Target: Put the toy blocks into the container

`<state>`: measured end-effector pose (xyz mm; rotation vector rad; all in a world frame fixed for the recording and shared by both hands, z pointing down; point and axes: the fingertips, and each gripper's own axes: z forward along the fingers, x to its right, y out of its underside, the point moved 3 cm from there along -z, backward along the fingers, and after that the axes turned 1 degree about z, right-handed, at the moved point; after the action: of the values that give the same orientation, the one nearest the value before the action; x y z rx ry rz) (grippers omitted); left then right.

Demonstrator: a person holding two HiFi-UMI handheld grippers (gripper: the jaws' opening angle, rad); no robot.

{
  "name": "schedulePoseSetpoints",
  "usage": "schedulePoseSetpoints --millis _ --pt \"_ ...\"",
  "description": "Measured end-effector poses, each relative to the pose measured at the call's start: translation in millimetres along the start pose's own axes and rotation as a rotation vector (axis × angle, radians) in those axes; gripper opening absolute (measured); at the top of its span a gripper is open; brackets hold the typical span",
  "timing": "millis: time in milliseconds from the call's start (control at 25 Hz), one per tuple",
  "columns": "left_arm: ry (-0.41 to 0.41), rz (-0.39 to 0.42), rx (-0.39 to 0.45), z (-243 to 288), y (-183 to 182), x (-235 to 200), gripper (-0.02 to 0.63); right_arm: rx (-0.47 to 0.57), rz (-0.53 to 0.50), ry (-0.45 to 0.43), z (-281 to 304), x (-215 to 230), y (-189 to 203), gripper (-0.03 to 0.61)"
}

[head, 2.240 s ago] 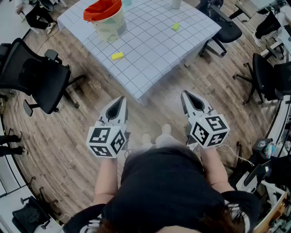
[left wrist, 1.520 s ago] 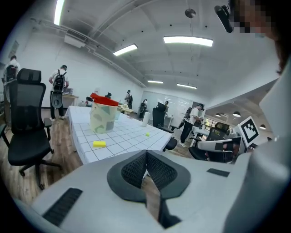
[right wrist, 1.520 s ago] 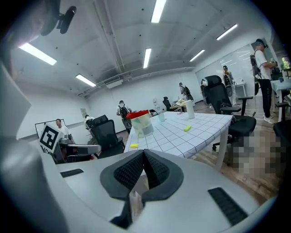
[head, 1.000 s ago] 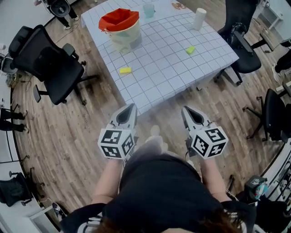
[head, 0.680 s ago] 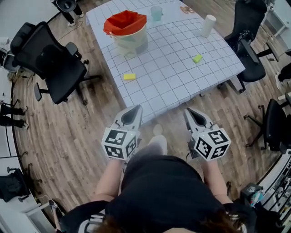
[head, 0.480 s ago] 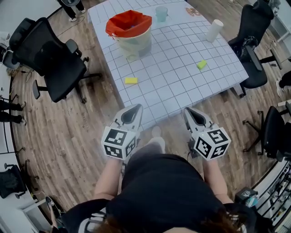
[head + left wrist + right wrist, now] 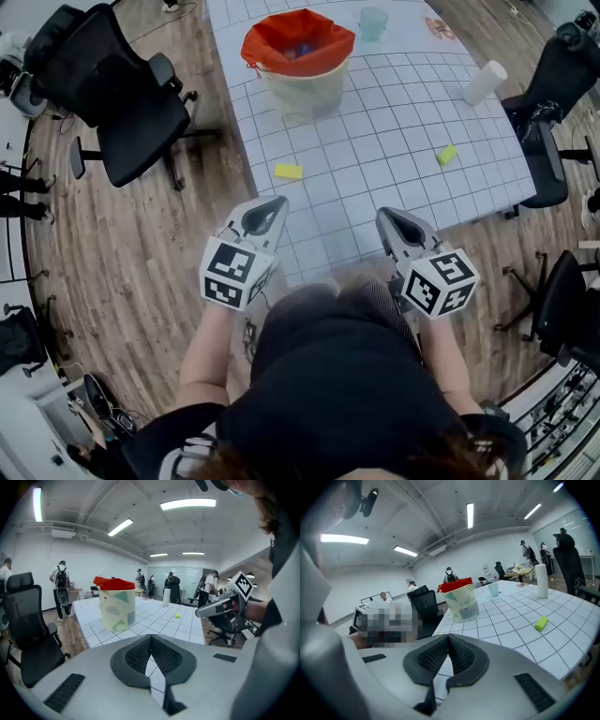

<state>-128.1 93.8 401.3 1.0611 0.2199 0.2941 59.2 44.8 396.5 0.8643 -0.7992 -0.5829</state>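
Note:
A pale bucket with a red liner (image 7: 298,58) stands at the far side of the white gridded table (image 7: 375,150); it also shows in the left gripper view (image 7: 115,604) and the right gripper view (image 7: 460,600). A yellow block (image 7: 288,172) lies left of the table's middle. A green block (image 7: 446,155) lies toward the right (image 7: 541,623) (image 7: 177,616). My left gripper (image 7: 265,212) and right gripper (image 7: 391,221) hover over the table's near edge, both shut and empty.
A black office chair (image 7: 112,89) stands left of the table and another (image 7: 553,94) at its right. A white cylinder (image 7: 484,82) and a teal cup (image 7: 373,22) stand at the table's far right. People stand in the background (image 7: 61,585).
The person has walked up to the table: it has come nearer in the head view, and both shut grippers now reach over its near edge instead of the wooden floor.

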Motion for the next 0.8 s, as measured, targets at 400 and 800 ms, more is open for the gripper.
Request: schedulePoseSetpoints --millis 400,800 --pt "-0.013 0.160 -0.065 12 -10 -15 0.126 -0.112 -0.054 -0.152 51 6 -17 0.015" --pt "0.049 0.202 -0.241 54 13 -30 0.199 -0.208 -0.094 -0.278 86 37 -33 0.015"
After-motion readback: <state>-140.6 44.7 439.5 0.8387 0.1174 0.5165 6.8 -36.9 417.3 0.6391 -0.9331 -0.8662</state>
